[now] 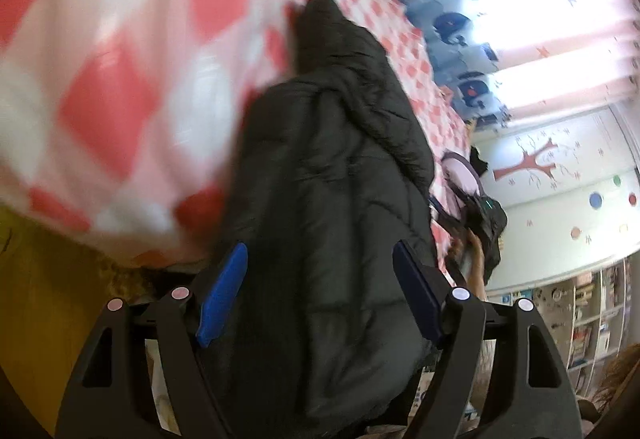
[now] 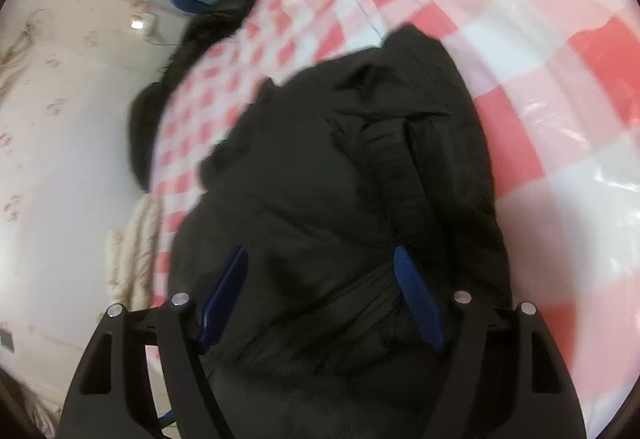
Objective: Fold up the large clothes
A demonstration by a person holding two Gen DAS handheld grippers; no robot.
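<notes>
1. The black padded jacket lies on the red-and-white checked cloth that covers the worktop, stretched away from both cameras.
2. The left gripper is spread wide over the near end of the jacket, with nothing between its blue pads.
3. The right gripper is also released, its pads on each side of the dark fabric but not pressing it.
4. I judge that the step in hand is reaching for a hold; the next move calls for both grippers to pinch the near edge before folding.
5. Only the right view shows the ribbed cuff; only the left view shows the bright window and a purple bag at the far right.
</notes>
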